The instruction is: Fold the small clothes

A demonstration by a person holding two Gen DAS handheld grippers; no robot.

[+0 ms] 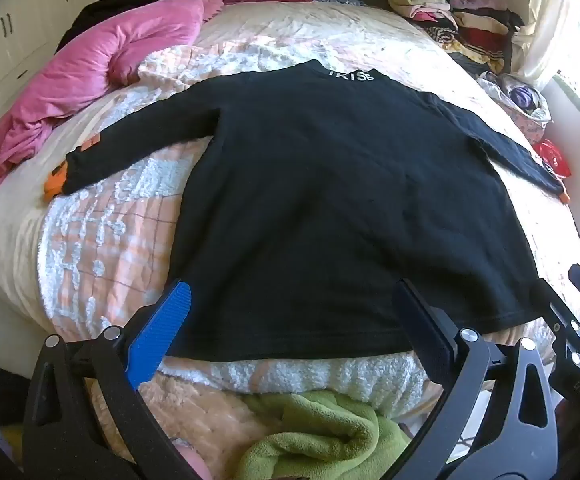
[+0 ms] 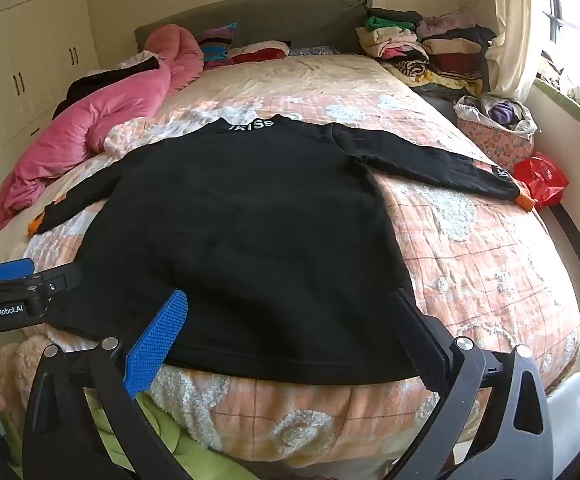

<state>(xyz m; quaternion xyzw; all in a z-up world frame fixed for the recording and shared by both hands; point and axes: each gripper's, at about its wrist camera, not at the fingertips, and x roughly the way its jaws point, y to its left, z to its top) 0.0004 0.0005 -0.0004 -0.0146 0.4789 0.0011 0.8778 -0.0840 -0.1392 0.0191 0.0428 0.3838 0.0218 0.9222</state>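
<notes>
A black long-sleeved sweater (image 1: 330,200) (image 2: 242,232) lies flat on the bed, back up, with white lettering at its collar and both sleeves spread out. Orange cuffs (image 1: 56,184) (image 2: 526,201) show at the sleeve ends. My left gripper (image 1: 294,288) hovers over the sweater's near hem, its jaws wide open with nothing between them. My right gripper (image 2: 290,296) is also wide open, just above the hem nearer the sweater's right side. The left gripper's body (image 2: 14,292) shows at the left edge of the right wrist view, and the right gripper's frame (image 1: 578,312) at the right edge of the left wrist view.
A peach checked quilt (image 2: 470,248) covers the bed. A pink duvet (image 1: 102,64) is bunched at the far left. Folded clothes (image 2: 422,44) are stacked at the far right by the headboard. A basket (image 2: 498,128) and red bag (image 2: 542,180) sit by the window. Green fleece (image 1: 322,432) lies in front.
</notes>
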